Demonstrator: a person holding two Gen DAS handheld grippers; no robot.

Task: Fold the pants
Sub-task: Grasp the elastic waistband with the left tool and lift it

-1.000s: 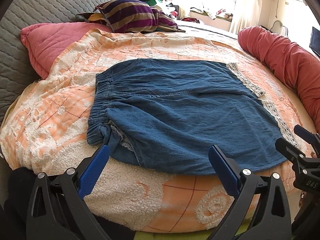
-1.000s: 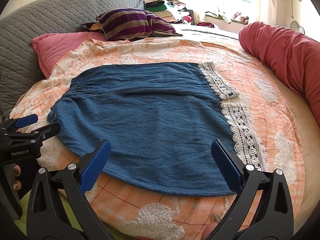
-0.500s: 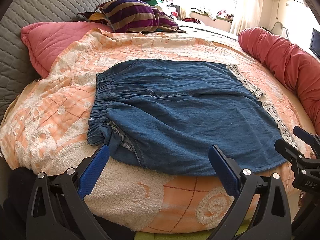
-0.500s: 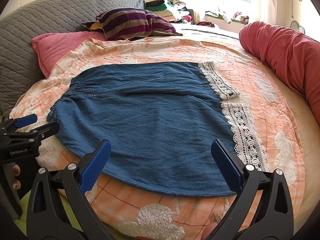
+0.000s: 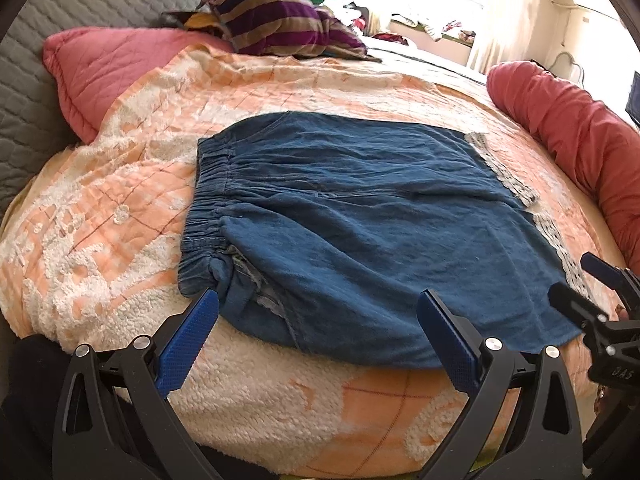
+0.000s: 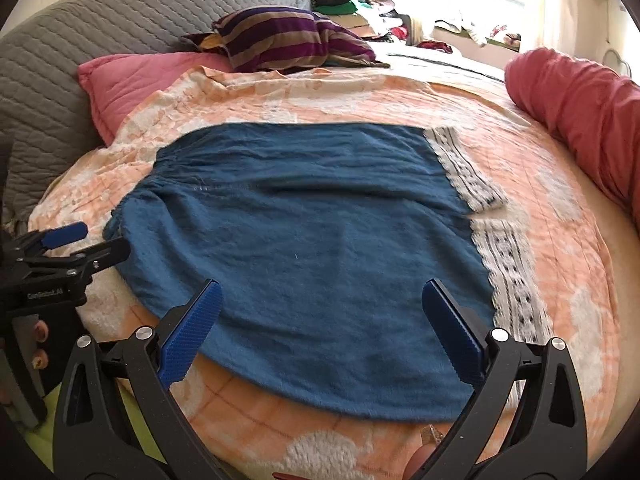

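Both tools hang released just above the near edge of the bed: the left gripper [image 5: 318, 332] with its jaws wide apart beside the waistband corner, the right gripper [image 6: 322, 326] equally wide near the hem, probably so that each can take one end of the near edge for the first fold. The pants [image 6: 304, 240] lie flat on the blanket [image 6: 560, 216], one pair with two lace cuffs. I count two grippers, two pink pillows and one striped cushion [image 6: 288, 38].

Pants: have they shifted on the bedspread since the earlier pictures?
No. The pants keep the same place against the bedspread pattern; only the view shifts slightly.
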